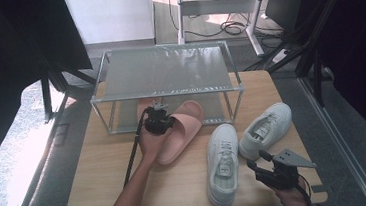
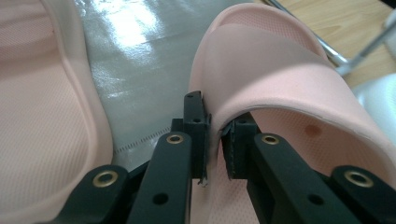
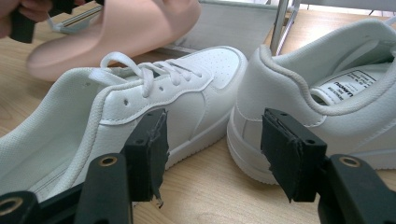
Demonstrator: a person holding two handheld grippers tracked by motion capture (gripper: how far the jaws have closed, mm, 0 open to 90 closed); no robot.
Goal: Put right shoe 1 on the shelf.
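My left gripper (image 1: 162, 116) (image 2: 215, 121) is shut on the strap edge of a pink slipper (image 1: 183, 128) (image 2: 280, 70), whose toe reaches under the rack's front edge. A second pink slipper (image 1: 143, 106) (image 2: 37, 116) lies just left of it on the rack's grey bottom shelf (image 2: 140, 56). Two white sneakers lie on the table to the right: one (image 1: 224, 162) (image 3: 154, 93) points away from me, the other (image 1: 266, 128) (image 3: 327, 93) angles off to the right. My right gripper (image 1: 259, 166) (image 3: 215, 144) stands open just behind their heels, with nothing between its jaws.
A metal-framed rack with a clear top shelf (image 1: 165, 69) takes up the far half of the wooden table (image 1: 102, 175). Bare wood lies at the front left. A desk frame and cables (image 1: 229, 26) stand on the floor beyond.
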